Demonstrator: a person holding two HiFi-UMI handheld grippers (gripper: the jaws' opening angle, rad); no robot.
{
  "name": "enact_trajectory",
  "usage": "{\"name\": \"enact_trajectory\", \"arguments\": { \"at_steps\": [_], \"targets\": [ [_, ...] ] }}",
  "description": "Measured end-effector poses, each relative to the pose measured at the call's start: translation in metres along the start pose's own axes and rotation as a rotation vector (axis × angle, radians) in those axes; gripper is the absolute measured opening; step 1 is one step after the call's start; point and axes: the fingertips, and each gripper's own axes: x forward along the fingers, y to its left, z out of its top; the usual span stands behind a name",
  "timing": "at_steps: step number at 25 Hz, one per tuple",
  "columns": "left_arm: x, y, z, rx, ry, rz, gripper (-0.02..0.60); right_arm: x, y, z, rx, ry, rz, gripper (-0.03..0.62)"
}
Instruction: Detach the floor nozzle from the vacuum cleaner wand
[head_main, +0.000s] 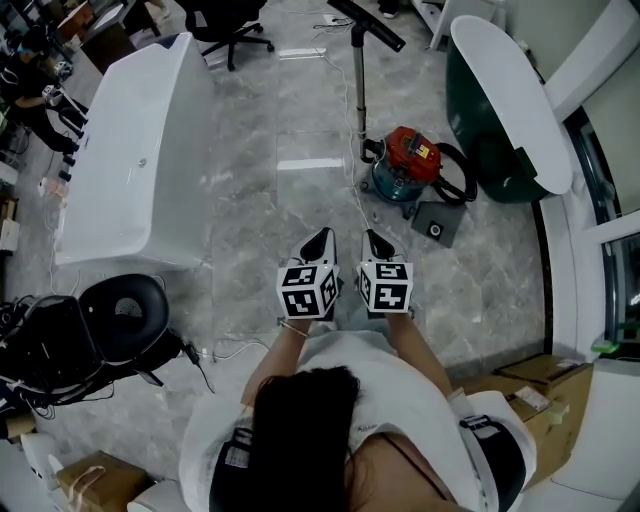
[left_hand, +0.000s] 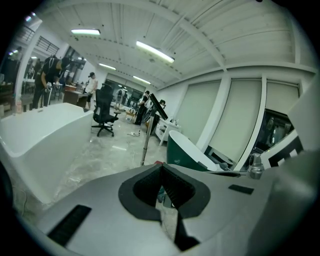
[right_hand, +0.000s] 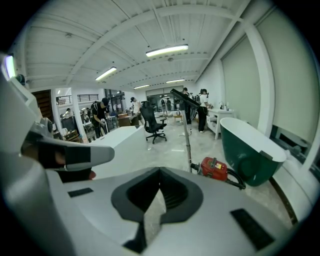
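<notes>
Far to the left of the red vacuum cleaner (head_main: 408, 160), a long white bathtub (head_main: 130, 150) stands on the grey marble floor (head_main: 250, 200). A black round seat (head_main: 125, 315) lies nearer the person than that tub.

The left gripper (head_main: 318, 247) is held out low over the floor, on the person's side of the vacuum cleaner and slightly left of it. Its jaws are clenched together with nothing between them, as the left gripper view (left_hand: 161, 167) shows. The right gripper (head_main: 378, 243) hovers just beside it, closer to the vacuum cleaner but well apart from it. Its jaws are likewise pressed together and empty (right_hand: 159, 172).

The wand (head_main: 359, 90) rises upright from just left of the vacuum cleaner. The black floor nozzle (head_main: 368, 22) sits tilted at the wand's upper end, attached to it; neither gripper touches it. In the right gripper view the floor nozzle (right_hand: 184, 96) stands high above the red body (right_hand: 214, 169).

A black hose (head_main: 462, 175) loops at the vacuum cleaner's right side. Further right stands a green bathtub (head_main: 500, 110) with a white rim.
</notes>
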Motion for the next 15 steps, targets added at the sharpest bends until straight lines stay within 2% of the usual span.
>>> {"name": "enact_trajectory", "arguments": {
  "at_steps": [5,15],
  "targets": [
    [0.028,-0.006,0.004,-0.004,0.016,-0.003,0.005,0.016,-0.022,0.011,0.001,-0.004,0.003,0.015],
    [0.094,-0.025,0.034,-0.019,-0.006,0.004,0.005,0.058,-0.072,0.052,-0.04,-0.021,0.03,0.015]
  ]
}}
